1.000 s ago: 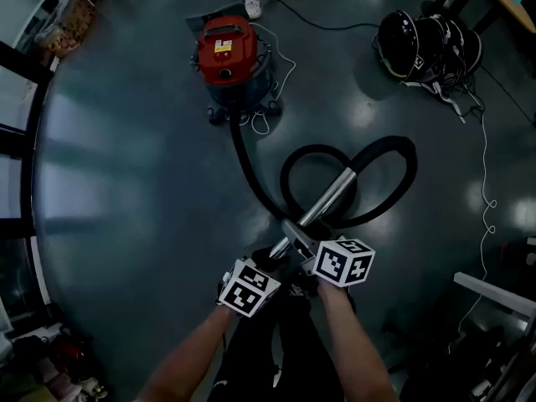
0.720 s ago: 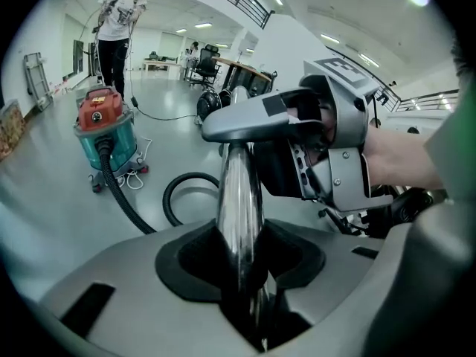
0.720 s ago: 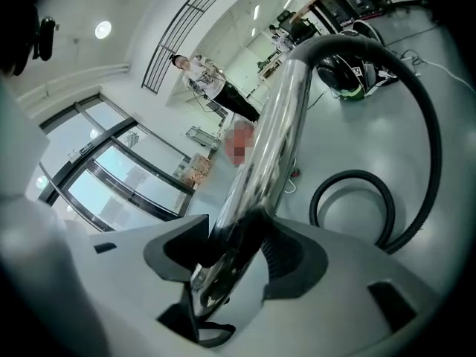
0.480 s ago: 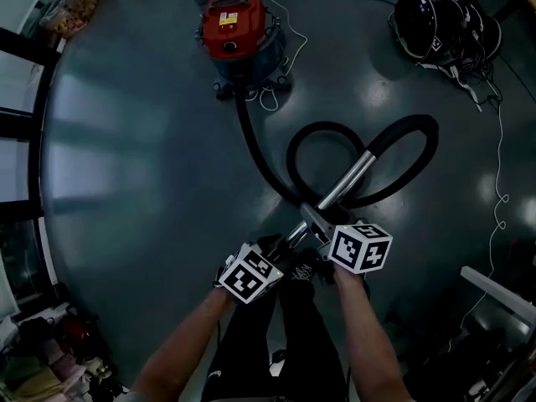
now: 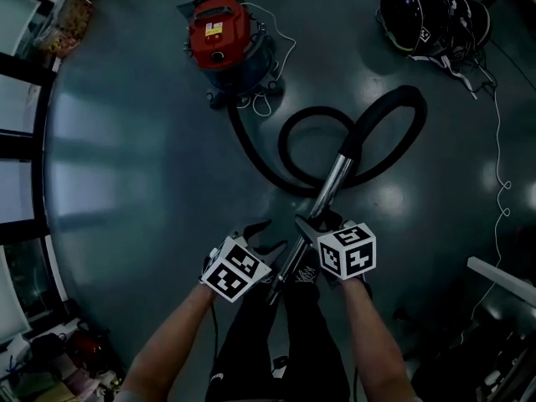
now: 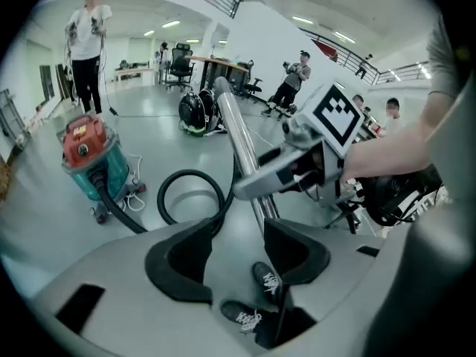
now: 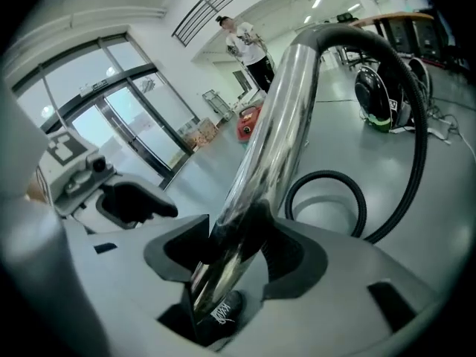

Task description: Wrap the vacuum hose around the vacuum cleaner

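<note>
Gripping metal tube [image 7: 282, 117]: right gripper [image 7: 242, 233], jaws just closed onto it. Left gripper [image 6: 239, 233]: jaws just opening wide, empty, beside tube. Hose [image 5: 394, 132] looped on floor [image 5: 126, 141].

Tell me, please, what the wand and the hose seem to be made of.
The wand looks like polished metal, perhaps chromed: it shows mirror-like reflections. The hose looks like matte black rubber or plastic: it bends in loops, without shine.
</note>
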`<state>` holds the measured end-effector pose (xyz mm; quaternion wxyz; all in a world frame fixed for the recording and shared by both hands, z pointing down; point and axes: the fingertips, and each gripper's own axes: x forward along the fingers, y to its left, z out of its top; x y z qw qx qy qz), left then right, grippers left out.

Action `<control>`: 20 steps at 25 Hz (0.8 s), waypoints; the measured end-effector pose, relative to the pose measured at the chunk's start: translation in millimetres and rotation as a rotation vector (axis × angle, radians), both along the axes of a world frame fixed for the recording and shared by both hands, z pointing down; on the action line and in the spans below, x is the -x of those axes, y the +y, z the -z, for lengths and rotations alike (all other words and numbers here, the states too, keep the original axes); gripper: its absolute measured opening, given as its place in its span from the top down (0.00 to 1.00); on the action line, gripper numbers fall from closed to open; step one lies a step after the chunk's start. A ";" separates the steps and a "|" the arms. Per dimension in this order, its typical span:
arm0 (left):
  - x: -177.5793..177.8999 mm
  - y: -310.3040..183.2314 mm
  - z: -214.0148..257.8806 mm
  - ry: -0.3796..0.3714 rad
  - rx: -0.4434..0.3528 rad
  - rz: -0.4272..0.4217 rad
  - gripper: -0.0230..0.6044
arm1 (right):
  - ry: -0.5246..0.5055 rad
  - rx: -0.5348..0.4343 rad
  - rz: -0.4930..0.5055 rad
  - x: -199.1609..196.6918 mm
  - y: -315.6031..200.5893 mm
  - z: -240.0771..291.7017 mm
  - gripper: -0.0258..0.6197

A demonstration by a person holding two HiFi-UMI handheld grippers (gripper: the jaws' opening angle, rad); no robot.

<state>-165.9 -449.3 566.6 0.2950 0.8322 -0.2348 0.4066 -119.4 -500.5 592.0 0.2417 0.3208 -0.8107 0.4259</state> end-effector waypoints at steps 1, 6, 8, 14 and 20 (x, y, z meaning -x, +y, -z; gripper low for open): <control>-4.1 -11.5 6.4 -0.005 -0.037 -0.010 0.62 | 0.013 -0.002 0.030 -0.4 2.4 -0.7 0.62; -31.4 -75.3 46.8 0.010 -0.191 -0.044 0.62 | 0.077 -0.014 0.162 -8.9 11.6 -7.1 0.62; -43.8 -98.9 63.7 0.017 -0.246 -0.056 0.62 | 0.095 -0.021 0.205 -11.4 12.7 -8.5 0.62; -83.4 -146.0 85.5 -0.011 -0.378 -0.157 0.62 | 0.125 -0.029 0.297 -16.5 11.8 -8.8 0.62; -112.0 -182.3 86.6 -0.022 -0.474 -0.259 0.62 | 0.170 -0.021 0.400 -23.9 3.9 -18.1 0.62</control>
